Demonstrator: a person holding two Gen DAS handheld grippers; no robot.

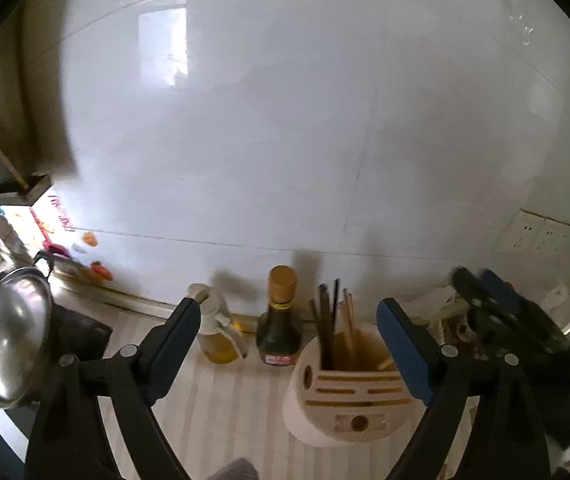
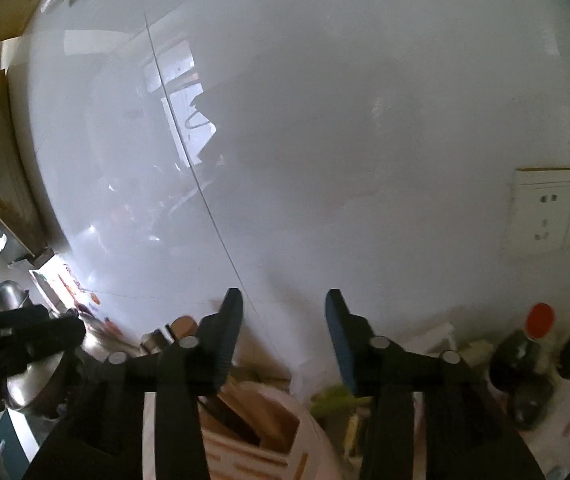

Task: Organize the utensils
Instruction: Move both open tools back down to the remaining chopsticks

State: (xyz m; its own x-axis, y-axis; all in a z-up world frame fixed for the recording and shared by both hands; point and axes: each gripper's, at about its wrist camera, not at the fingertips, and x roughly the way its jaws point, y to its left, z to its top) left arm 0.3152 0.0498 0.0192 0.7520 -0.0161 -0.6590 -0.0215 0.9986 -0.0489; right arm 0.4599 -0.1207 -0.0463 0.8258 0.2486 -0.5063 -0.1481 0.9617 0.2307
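Already the chopsticks (image 1: 335,320) stand upright in the well of the pale utensil holder (image 1: 345,396) on the striped table (image 1: 225,408), so that part looks done — what else is left to sort I cannot tell from here. My left tongs (image 1: 289,320) gape wide with nothing between them, framing the holder and the bottles behind it. My right tongs (image 2: 283,320) stand about half open, also empty, poised above the holder's rim and pointing toward the white wall (image 1: 285,120). Just beside the holder stand a dark sauce bottle (image 1: 279,328) and a yellow oil bottle (image 1: 217,328); a steel pot (image 1: 13,340) sits well apart at the left. Clutter crowds the right corner — a red-capped bottle (image 2: 533,340) and blurred packets that could hinder any reach there.
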